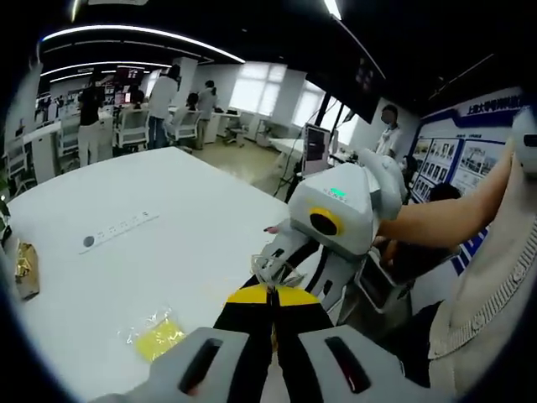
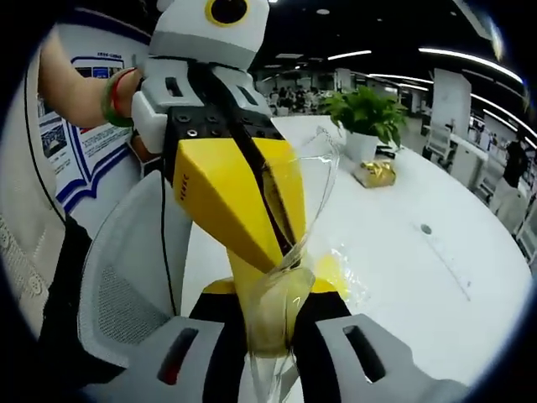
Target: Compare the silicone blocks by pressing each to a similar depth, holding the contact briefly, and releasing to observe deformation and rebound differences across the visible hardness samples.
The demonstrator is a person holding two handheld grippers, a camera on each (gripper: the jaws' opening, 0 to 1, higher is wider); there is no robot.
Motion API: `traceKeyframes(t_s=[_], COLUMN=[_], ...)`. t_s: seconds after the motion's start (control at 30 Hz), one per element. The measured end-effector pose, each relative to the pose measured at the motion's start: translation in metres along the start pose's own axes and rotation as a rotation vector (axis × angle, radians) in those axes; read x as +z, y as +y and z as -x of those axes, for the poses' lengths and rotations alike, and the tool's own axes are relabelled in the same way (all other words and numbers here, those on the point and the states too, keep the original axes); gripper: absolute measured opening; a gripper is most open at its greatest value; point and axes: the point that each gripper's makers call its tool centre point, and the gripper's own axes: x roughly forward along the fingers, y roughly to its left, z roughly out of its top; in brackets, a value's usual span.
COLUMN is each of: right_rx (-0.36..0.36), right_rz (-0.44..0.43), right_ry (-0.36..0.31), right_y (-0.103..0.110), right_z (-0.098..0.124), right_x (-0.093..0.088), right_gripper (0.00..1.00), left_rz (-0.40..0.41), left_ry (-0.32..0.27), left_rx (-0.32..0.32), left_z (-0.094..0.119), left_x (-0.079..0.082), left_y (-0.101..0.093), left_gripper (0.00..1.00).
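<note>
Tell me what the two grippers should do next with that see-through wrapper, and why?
Probably ease the grippers slightly apart to open the clear wrapper. The left gripper and the right gripper both look shut on it, holding it up over the white table, so I'd guess it must come open before any pressing.

No legible text anywhere.

Your white table (image 1: 193,218) carries a yellow packet in clear wrap (image 1: 157,334), a gold-wrapped item (image 1: 25,267) (contents unclear), a flush white strip (image 1: 122,228), and a potted plant (image 2: 367,117) beside another gold-wrapped piece (image 2: 375,173).
</note>
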Motion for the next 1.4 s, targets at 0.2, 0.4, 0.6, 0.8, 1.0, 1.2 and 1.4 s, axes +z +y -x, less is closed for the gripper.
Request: traceKeyframes(t_s=[0.2, 0.4, 0.6, 0.8, 1.0, 1.2, 1.4], right_rx=[-0.006, -0.008, -0.007, -0.005, 0.018, 0.017, 0.002], right_rz=[-0.004, 0.009, 0.006, 0.006, -0.023, -0.008, 0.036], right_ry=[0.03, 0.038, 0.046, 0.049, 0.056, 0.056, 0.039], right_y=[0.0, 0.001, 0.003, 0.004, 0.008, 0.009, 0.009], right_z=[-0.001, -0.001, 0.0, 0.0, 0.001, 0.004, 0.009], right_x=[-0.004, -0.006, -0.008, -0.009, -0.011, -0.012, -0.007], right_gripper=[0.12, 0.1, 0.1, 0.11, 0.14, 0.17, 0.2], left_rz=[-0.002, -0.005, -0.006, -0.005, 0.0, 0.007, 0.056], left_ry=[0.008, 0.017, 0.021, 0.025, 0.039, 0.036, 0.017], left_rx=[0.0, -0.006, -0.007, -0.006, -0.001, 0.009, 0.007], left_z=[0.0, -0.001, -0.001, -0.001, -0.002, -0.002, 0.0], left_x=[-0.002, -0.005, -0.006, -0.007, -0.008, -0.008, -0.003], left_y=[0.0, -0.003, -0.005, -0.007, -0.008, -0.009, -0.012], left_gripper=[0.0, 0.0, 0.0, 0.0, 0.0, 0.0, 0.0])
